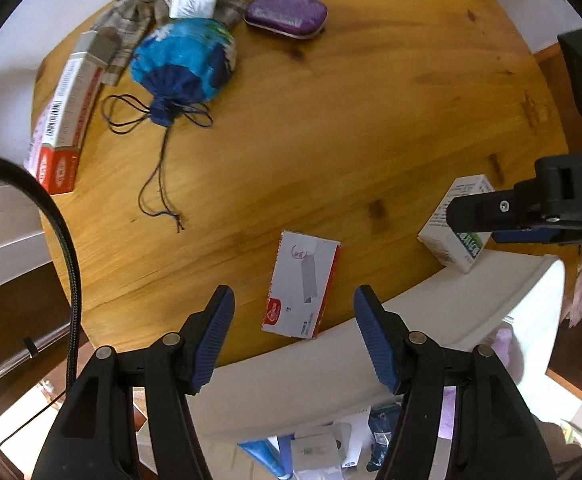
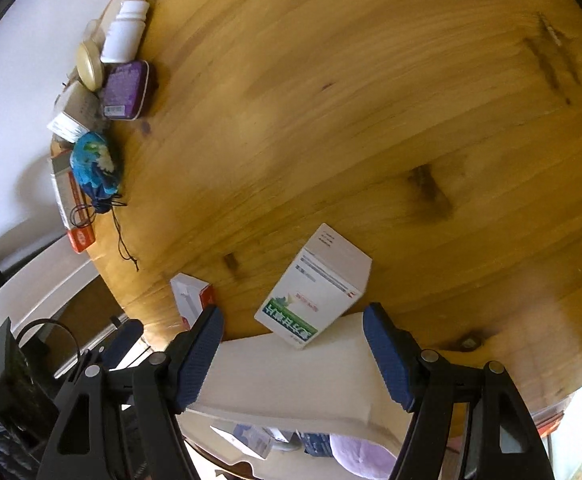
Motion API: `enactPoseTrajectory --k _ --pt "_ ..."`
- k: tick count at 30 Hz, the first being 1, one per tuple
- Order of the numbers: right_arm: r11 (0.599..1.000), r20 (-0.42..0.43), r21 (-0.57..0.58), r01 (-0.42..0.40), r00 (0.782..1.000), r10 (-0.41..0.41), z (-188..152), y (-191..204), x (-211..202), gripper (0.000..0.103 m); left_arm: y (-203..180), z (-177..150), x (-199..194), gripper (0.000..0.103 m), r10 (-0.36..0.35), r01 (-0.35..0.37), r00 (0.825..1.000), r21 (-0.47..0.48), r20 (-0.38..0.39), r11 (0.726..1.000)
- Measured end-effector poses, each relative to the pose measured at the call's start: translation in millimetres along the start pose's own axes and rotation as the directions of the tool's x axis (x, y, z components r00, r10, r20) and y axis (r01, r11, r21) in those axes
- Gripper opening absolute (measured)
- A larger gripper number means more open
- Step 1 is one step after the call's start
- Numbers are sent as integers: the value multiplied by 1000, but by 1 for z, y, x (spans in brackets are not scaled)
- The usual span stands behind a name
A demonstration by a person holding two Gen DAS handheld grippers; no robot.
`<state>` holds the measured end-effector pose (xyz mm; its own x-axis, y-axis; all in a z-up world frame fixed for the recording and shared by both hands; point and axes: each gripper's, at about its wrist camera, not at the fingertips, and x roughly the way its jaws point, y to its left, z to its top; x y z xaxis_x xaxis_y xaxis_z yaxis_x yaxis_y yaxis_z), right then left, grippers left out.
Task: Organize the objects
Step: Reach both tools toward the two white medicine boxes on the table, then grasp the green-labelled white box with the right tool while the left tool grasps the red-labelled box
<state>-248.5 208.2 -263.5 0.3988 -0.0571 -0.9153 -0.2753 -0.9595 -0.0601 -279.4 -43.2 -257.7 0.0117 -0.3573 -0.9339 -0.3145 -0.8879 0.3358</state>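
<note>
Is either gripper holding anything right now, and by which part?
Nothing is held. The left gripper and right gripper are both open, with nothing between their fingers.

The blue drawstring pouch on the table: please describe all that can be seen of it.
The blue drawstring pouch looks like soft fabric, turquoise with white flowers and a dark blue gathered neck. It is cinched shut and bulging, lying on its side on the wooden table. Its thin dark cords trail loose across the wood. It rests against a checked cloth.

Round wooden table point(image 1: 351, 128): boxes, blue drawstring pouch point(image 1: 185, 60), purple case point(image 1: 287, 14), white bottle point(image 2: 124, 32).
</note>
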Motion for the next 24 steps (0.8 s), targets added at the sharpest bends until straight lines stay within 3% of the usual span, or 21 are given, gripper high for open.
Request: enactPoseTrajectory --k 10,12,14,16,24 --pt "997 19 -15 72 997 -72 1 12 15 73 -2 0 20 66 1 -3 999 -38 -35 999" --pt "997 23 -24 74 997 -73 1 14 17 68 -2 -1 23 66 4 -6 999 -41 -41 999" --pt "997 21 -28 71 997 -70 0 15 19 52 -3 -1 27 66 4 -7 999 -51 -47 999" --pt "998 17 -31 61 998 -61 -1 15 21 45 -3 -2 30 66 -5 1 999 -66 -54 998" --pt "998 51 -39 39 998 -37 -5 15 15 41 -14 -3 40 66 -12 6 997 -75 -74 997"
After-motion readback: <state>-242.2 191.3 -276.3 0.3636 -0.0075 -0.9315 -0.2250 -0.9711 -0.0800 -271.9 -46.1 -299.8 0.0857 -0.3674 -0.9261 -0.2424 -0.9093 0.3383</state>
